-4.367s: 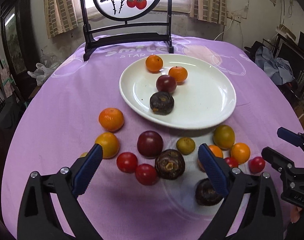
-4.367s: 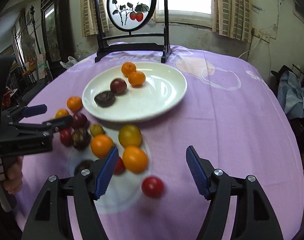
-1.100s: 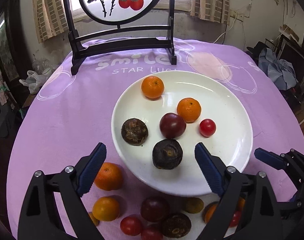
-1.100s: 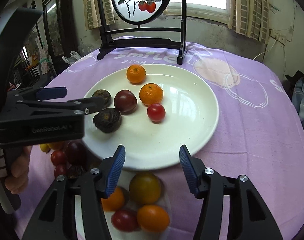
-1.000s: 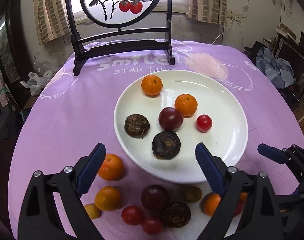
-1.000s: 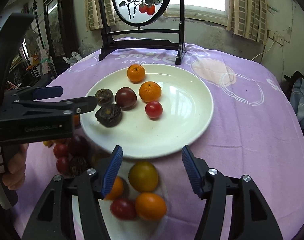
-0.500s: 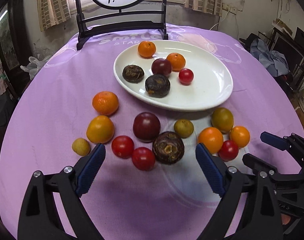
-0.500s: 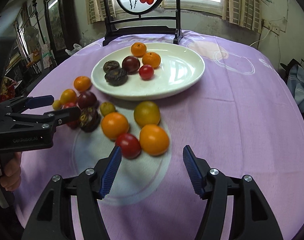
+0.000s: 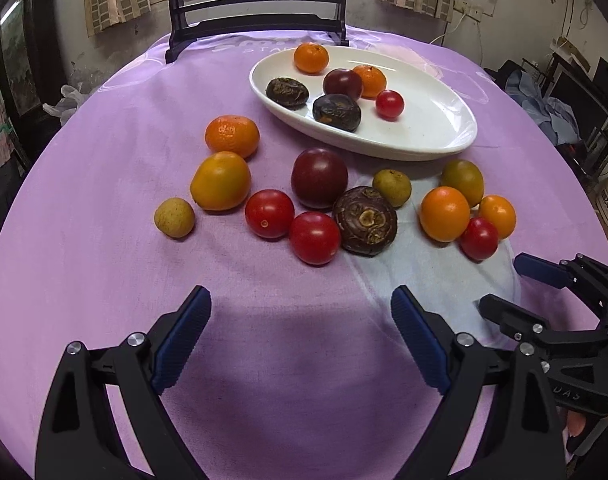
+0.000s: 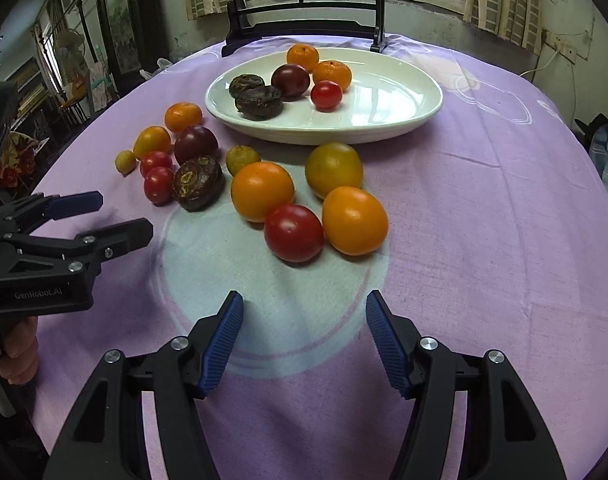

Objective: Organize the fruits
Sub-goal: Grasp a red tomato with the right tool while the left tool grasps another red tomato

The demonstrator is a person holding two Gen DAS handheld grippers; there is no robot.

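A white plate [image 9: 436, 136] [image 10: 384, 120] at the back of the purple cloth holds two oranges, a dark plum, two brown wrinkled fruits and a red tomato [image 9: 389, 104]. Several loose fruits lie on the cloth in front of it, among them a dark plum [image 9: 319, 178], a brown wrinkled fruit [image 9: 364, 220] and red tomatoes [image 10: 293, 233]. My left gripper [image 9: 300, 320] hangs open and empty just short of the loose group. My right gripper [image 10: 304, 322] is open and empty too, near the tomato and the orange fruits [image 10: 354, 220].
A dark wooden stand with a round painted screen [image 10: 304, 20] rises behind the plate. The round table drops off at the left and right. Furniture and clutter crowd the room's left side; a heap of blue cloth [image 9: 544, 96] lies at the right.
Both grippers have pulled back from above the plate and sunk toward the cloth. The loose fruits now lie ahead of the fingers, and the plate looks farther off.
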